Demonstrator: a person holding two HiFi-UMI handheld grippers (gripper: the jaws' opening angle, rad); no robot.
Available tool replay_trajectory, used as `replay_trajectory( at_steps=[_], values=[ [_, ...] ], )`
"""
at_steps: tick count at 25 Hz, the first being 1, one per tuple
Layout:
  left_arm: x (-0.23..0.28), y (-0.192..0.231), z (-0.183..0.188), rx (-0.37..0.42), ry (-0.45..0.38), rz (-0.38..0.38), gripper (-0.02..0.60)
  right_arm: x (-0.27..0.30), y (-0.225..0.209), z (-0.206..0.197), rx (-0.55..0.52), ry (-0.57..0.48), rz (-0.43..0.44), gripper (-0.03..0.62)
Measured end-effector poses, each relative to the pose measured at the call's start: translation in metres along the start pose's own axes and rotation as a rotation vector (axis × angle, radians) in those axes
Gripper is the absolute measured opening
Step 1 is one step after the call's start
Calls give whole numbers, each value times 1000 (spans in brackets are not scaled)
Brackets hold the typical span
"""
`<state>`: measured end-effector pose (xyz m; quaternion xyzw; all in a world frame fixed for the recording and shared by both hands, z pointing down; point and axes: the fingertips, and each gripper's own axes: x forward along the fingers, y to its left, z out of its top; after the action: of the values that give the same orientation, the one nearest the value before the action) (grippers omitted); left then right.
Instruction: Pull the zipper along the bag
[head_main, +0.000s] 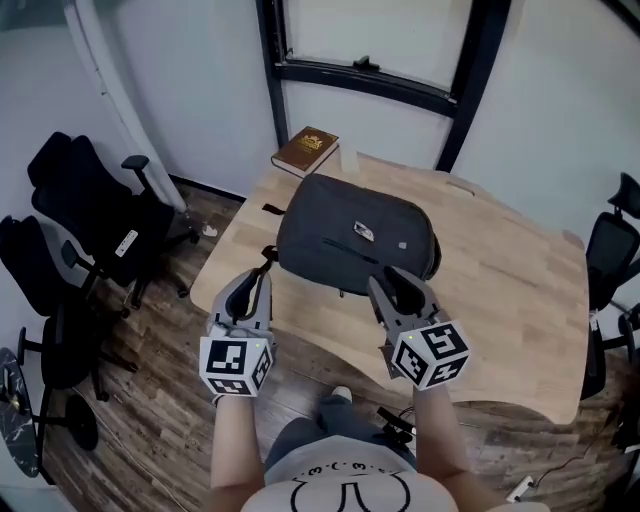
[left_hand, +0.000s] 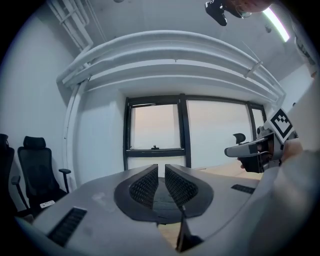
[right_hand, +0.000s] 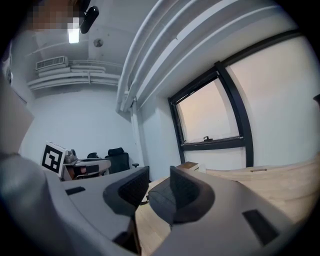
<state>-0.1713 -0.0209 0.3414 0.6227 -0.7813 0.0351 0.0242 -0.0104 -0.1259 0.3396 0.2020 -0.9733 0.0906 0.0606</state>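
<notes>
1. While both claws hovered at the near edge of the surface (head_main: 510, 280), the left claw (head_main: 262, 280) was clenched on nothing and the right claw (head_main: 398, 283) stood released and empty.
2. Just beyond them, the dark backpack (head_main: 355, 235) lay flat, its long axis running left to right. Its top end was unclear.
3. Unbraced, it would likely slide when the zipper was pulled.

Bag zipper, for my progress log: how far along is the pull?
Done: nothing visible yet. The bag lies on the table, and how far its zipper is closed cannot be made out. In hand: nothing. The left gripper is shut and empty, the right gripper open and empty, both short of the bag near the table's edge. Left: reach the zipper pull, grip it, draw it along the bag.
</notes>
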Motion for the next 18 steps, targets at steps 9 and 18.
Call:
replay_trajectory(
  at_steps=[9, 18],
  values=[
    [61, 7, -24, -28, 62, -172, 87, 19, -32, -16, 22, 49, -164, 178],
    [114, 30, -52, 30, 178, -403, 21, 57, -27, -53, 71, 139, -338, 164]
  ],
)
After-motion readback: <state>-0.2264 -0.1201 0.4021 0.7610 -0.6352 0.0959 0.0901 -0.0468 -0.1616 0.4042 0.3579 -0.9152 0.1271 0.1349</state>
